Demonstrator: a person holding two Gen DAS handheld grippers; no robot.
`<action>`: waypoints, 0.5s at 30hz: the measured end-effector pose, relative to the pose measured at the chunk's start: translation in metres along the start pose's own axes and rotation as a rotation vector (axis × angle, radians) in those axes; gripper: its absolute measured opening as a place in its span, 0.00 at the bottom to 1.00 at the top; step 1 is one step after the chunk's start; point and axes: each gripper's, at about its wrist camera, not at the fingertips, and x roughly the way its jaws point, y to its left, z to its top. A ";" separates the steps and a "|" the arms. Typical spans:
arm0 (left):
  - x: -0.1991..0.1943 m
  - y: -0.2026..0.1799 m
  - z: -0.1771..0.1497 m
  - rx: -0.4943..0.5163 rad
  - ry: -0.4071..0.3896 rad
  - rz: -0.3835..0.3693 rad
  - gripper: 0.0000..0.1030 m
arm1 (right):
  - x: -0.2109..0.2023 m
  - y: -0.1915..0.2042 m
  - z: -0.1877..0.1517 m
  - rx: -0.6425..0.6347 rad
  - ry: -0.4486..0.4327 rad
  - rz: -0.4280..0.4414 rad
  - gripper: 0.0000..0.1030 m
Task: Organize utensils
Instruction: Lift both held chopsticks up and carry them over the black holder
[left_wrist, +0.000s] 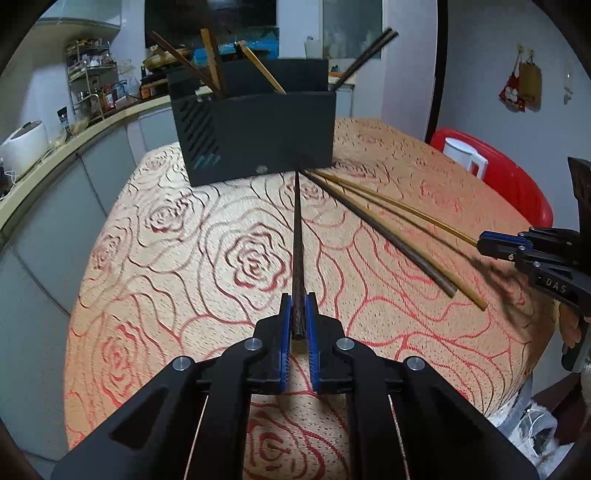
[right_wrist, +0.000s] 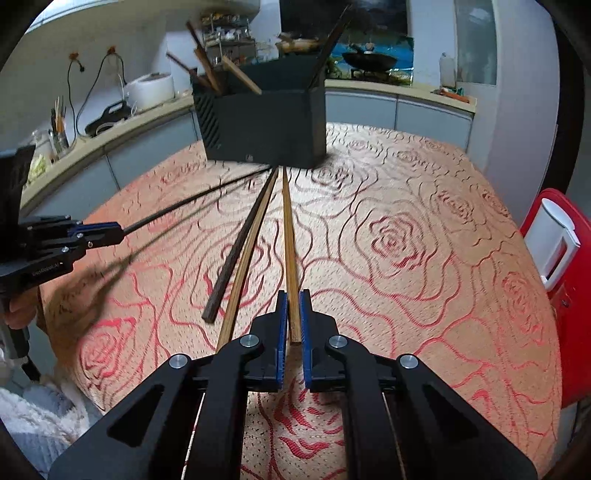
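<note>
Pickup step: left claw (left_wrist: 299, 314) clamps a dark chopstick (left_wrist: 297, 236), right claw (right_wrist: 294, 310) a bamboo chopstick (right_wrist: 289, 240); next, lift both toward the black holder (left_wrist: 258, 136) at twelve o'clock.

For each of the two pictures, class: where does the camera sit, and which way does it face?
Left wrist: on the left hand-held gripper, facing the black holder; its pads clamp a dark chopstick.
Right wrist: on the right hand-held gripper, facing the same holder, clamping a light chopstick.
Shared: holder, rose-patterned cloth, each other's gripper.
</note>
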 end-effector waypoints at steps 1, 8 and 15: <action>-0.005 0.002 0.003 0.002 -0.015 0.008 0.07 | -0.003 -0.002 0.002 0.009 -0.010 0.002 0.07; -0.038 0.020 0.030 0.003 -0.122 0.042 0.07 | -0.032 -0.015 0.024 0.069 -0.096 0.021 0.07; -0.065 0.036 0.064 0.007 -0.201 0.057 0.07 | -0.058 -0.021 0.058 0.074 -0.195 0.036 0.02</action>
